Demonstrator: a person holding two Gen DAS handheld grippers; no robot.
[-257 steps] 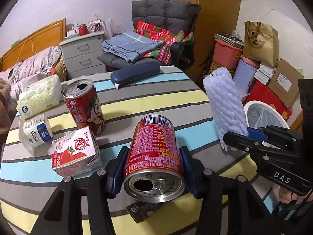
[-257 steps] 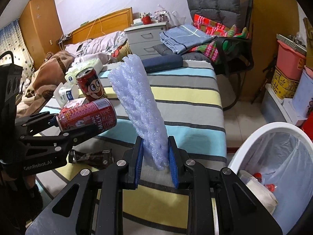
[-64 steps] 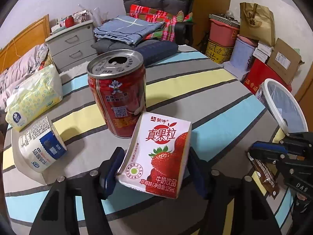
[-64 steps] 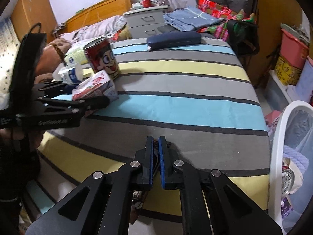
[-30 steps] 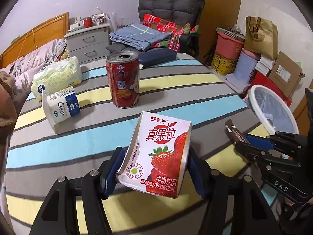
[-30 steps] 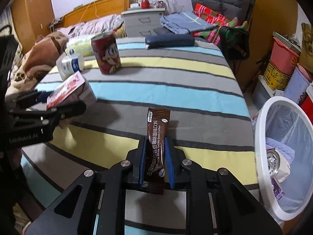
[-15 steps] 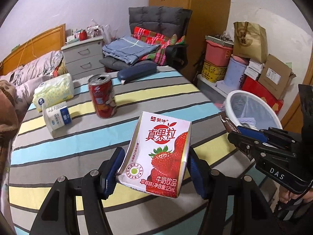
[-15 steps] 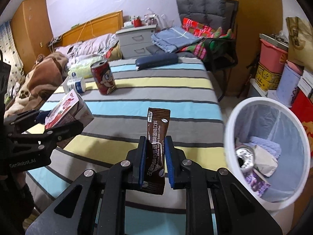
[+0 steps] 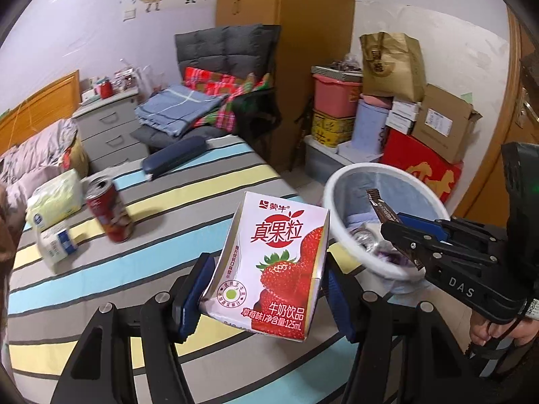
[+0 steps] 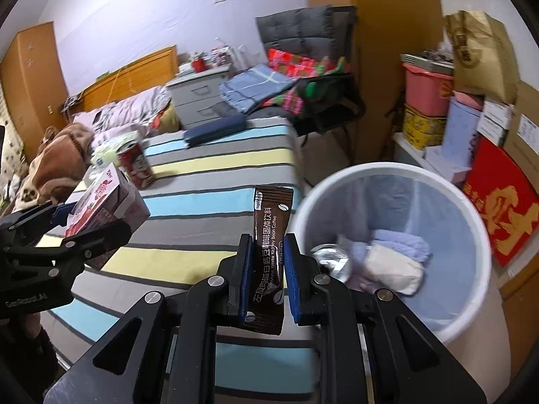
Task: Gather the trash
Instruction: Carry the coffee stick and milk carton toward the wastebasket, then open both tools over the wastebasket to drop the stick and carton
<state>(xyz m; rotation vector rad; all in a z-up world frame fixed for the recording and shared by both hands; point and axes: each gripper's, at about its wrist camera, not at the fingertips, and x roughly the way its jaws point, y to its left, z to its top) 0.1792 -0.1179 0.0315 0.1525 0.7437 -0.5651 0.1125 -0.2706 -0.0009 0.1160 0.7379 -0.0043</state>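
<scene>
Trash already fills the bottom of the round white bin (image 10: 397, 171), lined with pale film: a silver can end, a crumpled white packet and lilac foam are seen. Clamped in the right gripper (image 10: 267, 269) at 6 o'clock is a flat brown sachet (image 10: 269, 235) printed "White Kidney Bean Coffee". A strawberry milk carton (image 9: 273, 262), marked "125mL", is pinched in the left gripper (image 9: 266, 293). A red can (image 9: 109, 213) is left standing at 9 o'clock on the striped tablecloth (image 9: 188, 232).
</scene>
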